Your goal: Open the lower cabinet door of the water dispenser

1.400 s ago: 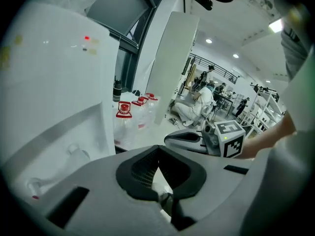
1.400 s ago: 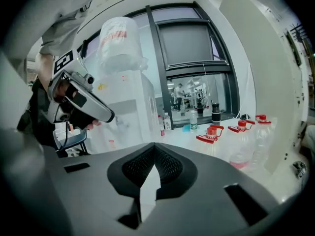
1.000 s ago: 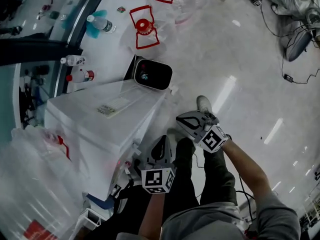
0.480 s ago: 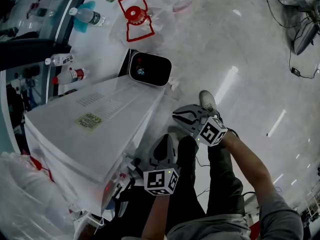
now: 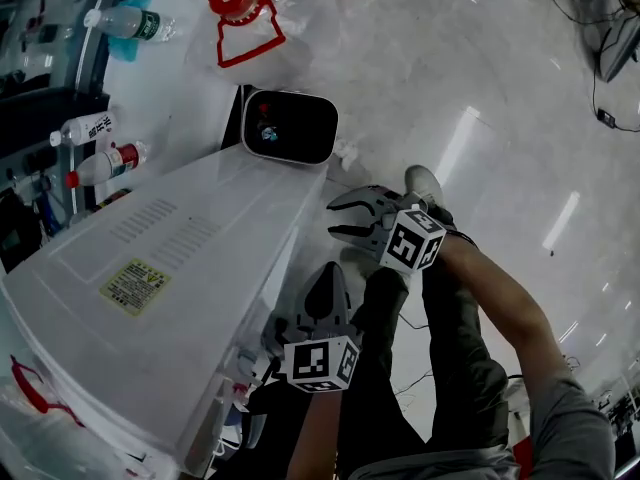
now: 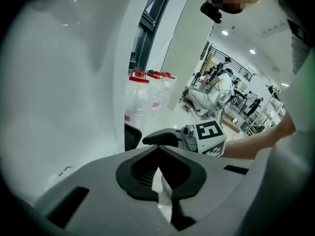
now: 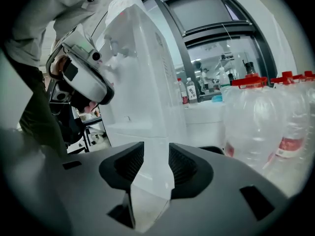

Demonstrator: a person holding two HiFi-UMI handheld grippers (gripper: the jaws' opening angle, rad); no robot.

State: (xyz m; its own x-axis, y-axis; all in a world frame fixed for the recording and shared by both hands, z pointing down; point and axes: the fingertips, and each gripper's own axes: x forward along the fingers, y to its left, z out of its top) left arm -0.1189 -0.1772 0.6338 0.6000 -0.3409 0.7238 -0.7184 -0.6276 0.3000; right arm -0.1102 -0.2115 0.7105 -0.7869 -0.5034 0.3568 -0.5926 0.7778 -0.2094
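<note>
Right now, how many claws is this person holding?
2. The left claw, shut, points down beside the white water dispenser. The right claw, just beyond it, has just been opening, with nothing between its jaws. No others seem hidden.

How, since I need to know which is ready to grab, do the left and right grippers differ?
The left gripper is shut; the right gripper is open, its jaws having just been opening, with nothing between them. In the head view the left gripper is close beside the water dispenser; the right gripper is farther out, over the floor. Both hold nothing.
</note>
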